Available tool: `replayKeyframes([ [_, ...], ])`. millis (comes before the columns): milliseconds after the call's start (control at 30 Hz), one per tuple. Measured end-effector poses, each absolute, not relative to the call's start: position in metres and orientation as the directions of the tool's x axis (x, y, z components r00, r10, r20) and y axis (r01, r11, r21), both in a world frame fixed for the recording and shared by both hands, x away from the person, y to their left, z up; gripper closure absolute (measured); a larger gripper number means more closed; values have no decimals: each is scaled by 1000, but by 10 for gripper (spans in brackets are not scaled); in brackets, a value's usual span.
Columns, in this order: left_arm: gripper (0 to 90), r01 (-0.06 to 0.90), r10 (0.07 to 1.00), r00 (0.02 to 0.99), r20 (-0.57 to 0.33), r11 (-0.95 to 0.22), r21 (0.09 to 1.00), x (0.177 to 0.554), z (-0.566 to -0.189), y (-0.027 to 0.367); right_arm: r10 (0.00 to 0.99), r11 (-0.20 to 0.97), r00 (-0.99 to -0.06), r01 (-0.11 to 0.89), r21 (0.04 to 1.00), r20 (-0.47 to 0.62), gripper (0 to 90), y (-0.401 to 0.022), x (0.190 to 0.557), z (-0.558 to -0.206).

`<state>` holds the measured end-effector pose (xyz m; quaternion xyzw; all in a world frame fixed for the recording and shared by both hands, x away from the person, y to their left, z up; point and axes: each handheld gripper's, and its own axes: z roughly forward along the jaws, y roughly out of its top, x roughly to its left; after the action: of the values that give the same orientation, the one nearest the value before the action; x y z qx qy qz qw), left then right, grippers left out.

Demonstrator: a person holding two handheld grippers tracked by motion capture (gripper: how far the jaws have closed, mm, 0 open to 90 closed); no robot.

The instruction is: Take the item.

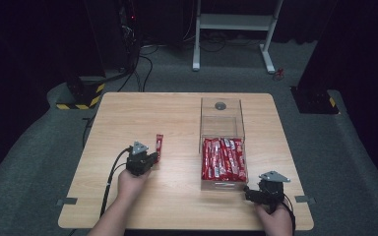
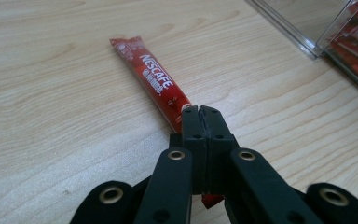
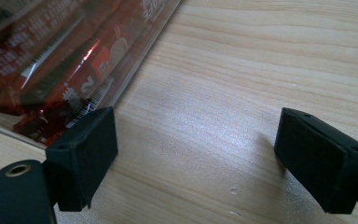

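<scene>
One slim red foil coffee sachet (image 2: pixel 150 79) lies on the wooden desk (image 2: pixel 51 93), the left gripper (image 2: pixel 199 113) fingers clamped on its near end. The right gripper (image 3: pixel 193 140) fingers stand apart. Such an end grip risks the sachet swinging or slipping when lifted.

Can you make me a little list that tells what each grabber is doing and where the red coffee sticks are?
left gripper: shut on the end of one red coffee stick lying on the table
right gripper: open, nothing between its jaws, beside the clear box
clear box: near half packed with red sticks, far half empty
table: light wood
</scene>
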<state>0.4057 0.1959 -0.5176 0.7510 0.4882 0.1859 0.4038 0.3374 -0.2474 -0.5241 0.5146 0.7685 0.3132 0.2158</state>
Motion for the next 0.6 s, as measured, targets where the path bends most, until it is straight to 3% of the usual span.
replayKeyframes([
  [167, 861, 583, 880, 459, -121, -195, 789, 406, -518, 195, 926, 275, -378, 654, 704, -11, 133, -247, 337, -524],
  [600, 617, 552, 874, 471, -122, -184, 813, 399, -506, 201, 926, 276, -379, 654, 705, -11, 134, -247, 337, -524],
])
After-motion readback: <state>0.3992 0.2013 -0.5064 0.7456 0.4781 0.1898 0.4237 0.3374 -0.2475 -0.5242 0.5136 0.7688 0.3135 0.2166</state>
